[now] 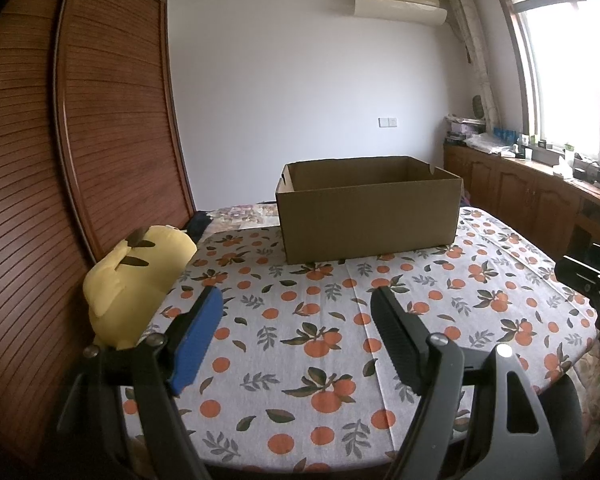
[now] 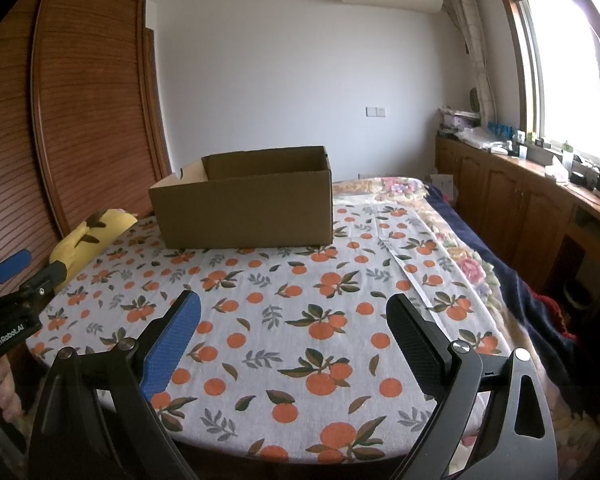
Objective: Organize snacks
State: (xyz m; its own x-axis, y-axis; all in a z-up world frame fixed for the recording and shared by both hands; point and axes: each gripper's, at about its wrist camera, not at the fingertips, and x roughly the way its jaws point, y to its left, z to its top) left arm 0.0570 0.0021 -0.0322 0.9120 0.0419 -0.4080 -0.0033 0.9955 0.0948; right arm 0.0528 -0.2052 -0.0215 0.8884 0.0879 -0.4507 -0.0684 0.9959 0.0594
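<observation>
An open brown cardboard box (image 1: 370, 214) stands at the far side of a table covered with an orange-print cloth (image 1: 300, 320); its inside is hidden from here. The box (image 2: 246, 204) also shows in the right wrist view, far left of centre. My left gripper (image 1: 298, 300) hovers open over the near part of the cloth, nothing between its fingers. My right gripper (image 2: 294, 308) is likewise open and empty over the cloth (image 2: 300, 320). No snacks are visible in either view.
A yellow plush toy (image 1: 136, 280) lies at the table's left edge beside a wooden slatted wardrobe (image 1: 80, 140). A bed with a floral blanket (image 2: 460, 248) lies to the right. A wooden cabinet (image 2: 520, 200) with clutter runs under the window. A hand (image 2: 0, 392) holds the left gripper's handle.
</observation>
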